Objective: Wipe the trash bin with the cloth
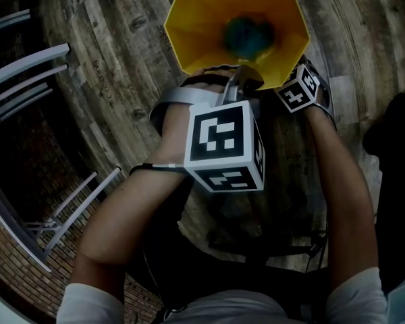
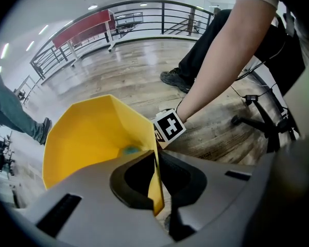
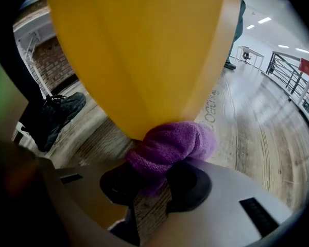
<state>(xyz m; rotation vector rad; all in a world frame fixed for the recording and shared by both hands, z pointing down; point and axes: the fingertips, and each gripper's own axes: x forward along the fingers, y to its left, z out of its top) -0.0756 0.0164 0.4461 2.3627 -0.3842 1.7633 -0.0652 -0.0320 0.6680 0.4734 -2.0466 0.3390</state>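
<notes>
The left marker cube (image 1: pixel 224 147) sat nearest the head camera. It rode on the left claw (image 2: pixel 157 176), whose jaws were closed on the near wall of the yellow trash bin (image 1: pixel 209 19), with the thin rim pinched between the pads. The bin was low in front of the person over the wooden floor (image 1: pixel 108 59), its mouth turned up toward the camera. The right claw (image 3: pixel 153 181) gripped a bunched purple cloth (image 3: pixel 170 143) and held it against the bin's outer wall on the right.

The bin looked light, and one pinch at the rim was all that held it. A hard push with the cloth could probably twist it out of the left jaws or tip it toward the left. The cloth seemed caught by only a small fold, so dragging it along the wall might pull it free. Balled up like that, it would also wipe only a narrow strip.

In the head view the bin hid the cloth and the right jaws, and only the right marker cube (image 1: pixel 300 90) showed. A blurred blue-green thing (image 1: pixel 248 36) deep inside the bin could not be identified. No view showed whether the bin's base rested flat on the floor.
</notes>
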